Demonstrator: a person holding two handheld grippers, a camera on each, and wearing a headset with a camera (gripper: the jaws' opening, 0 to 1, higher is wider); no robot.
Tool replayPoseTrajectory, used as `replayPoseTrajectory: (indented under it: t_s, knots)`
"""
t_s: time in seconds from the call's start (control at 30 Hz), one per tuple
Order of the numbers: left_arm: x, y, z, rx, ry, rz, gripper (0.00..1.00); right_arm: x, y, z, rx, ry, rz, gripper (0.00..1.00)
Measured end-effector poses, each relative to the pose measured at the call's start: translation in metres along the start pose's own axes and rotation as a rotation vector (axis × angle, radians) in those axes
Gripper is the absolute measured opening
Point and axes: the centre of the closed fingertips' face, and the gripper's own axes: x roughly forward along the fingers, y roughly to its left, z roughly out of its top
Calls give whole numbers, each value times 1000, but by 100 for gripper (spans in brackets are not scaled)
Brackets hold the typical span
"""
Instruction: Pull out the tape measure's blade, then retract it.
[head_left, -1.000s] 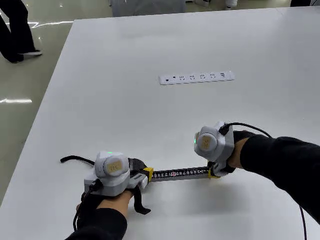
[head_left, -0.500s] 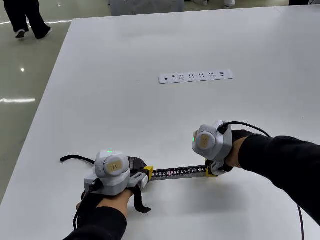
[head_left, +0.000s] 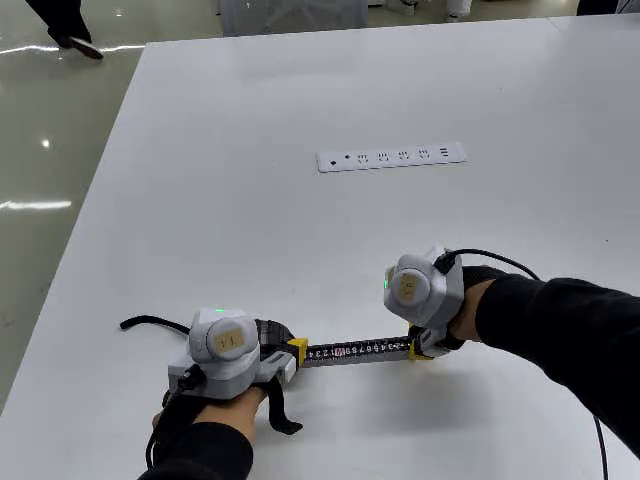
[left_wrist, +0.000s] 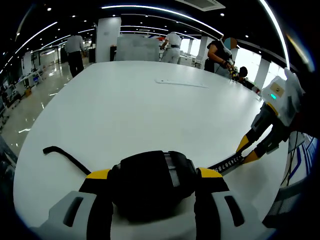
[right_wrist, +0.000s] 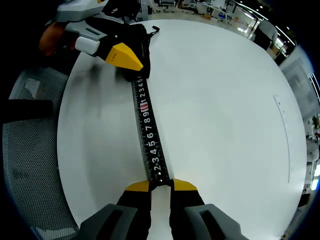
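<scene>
A white table (head_left: 250, 150) carries a white power strip (head_left: 392, 156) and, well apart, a black strap (head_left: 150, 321).

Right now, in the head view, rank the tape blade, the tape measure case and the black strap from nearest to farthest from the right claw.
1. The tape blade: its tip is in the right claw.
2. The tape measure case: leftward, in the left claw.
3. The black strap: farthest left, beyond the case.
</scene>
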Motion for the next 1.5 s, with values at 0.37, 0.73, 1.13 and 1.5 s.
replayPoseTrajectory:
  t_s: [0.37, 0.73, 1.13, 1.5]
  knots:
    - [0, 0, 0, -10, 1, -4, 60, 0, 1, 3, 17, -4, 0, 9]
    - [0, 0, 0, -10, -1, -6, 60, 1, 2, 7, 13, 3, 1, 9]
    - [1, 1, 0, -12, -2, -8, 60, 3, 4, 13, 24, -23, 9, 9]
    - [1, 1, 0, -12, 3, -11, 60, 4, 3, 15, -5, -22, 5, 9]
